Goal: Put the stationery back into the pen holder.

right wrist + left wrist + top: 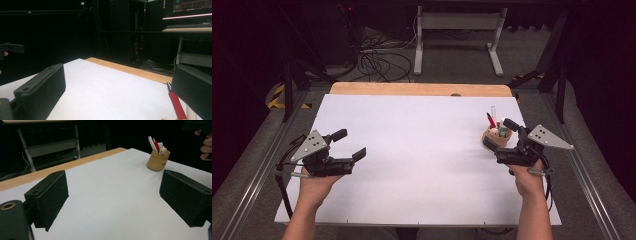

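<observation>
Right gripper [501, 137] jaws apart, just beside the pen cup [497, 136] at far right, lined up to grab; left gripper [349, 145] apart, idle near left.

No text can be read; the dark mark on the tan pen cup [158, 160] is too blurred.

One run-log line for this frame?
left gripper: open, idle over white sheet | right gripper: open, beside tan wooden pen cup | nothing held
</observation>
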Demonstrator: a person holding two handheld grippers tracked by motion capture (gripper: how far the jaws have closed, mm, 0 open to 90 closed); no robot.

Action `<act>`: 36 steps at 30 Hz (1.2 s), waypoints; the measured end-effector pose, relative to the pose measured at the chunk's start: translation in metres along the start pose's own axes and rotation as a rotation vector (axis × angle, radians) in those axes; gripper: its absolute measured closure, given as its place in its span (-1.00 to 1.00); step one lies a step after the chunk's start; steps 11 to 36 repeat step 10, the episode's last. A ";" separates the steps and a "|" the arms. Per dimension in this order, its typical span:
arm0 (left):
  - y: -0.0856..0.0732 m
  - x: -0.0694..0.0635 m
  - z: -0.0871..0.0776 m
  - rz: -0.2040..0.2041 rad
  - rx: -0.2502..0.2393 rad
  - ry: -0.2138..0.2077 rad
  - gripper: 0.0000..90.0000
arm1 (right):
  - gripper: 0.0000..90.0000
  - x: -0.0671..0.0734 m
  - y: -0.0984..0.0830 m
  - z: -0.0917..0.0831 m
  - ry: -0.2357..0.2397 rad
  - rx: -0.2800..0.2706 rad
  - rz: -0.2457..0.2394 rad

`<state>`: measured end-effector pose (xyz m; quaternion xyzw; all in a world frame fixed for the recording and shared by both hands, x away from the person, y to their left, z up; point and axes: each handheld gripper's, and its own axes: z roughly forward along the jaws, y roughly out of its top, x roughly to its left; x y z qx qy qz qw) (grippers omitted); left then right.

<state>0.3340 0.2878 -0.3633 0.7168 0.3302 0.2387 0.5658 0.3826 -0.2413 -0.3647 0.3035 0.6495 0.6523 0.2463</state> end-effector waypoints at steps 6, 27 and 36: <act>0.000 -0.001 0.000 -0.001 0.002 -0.005 -0.81 | -1.00 0.002 0.001 0.000 0.002 0.002 -0.006; 0.000 0.000 -0.001 -0.004 0.003 -0.007 -0.81 | -1.00 0.002 0.001 0.000 0.000 0.002 -0.010; 0.000 0.000 -0.001 -0.004 0.003 -0.007 -0.81 | -1.00 0.002 0.001 0.000 0.000 0.002 -0.010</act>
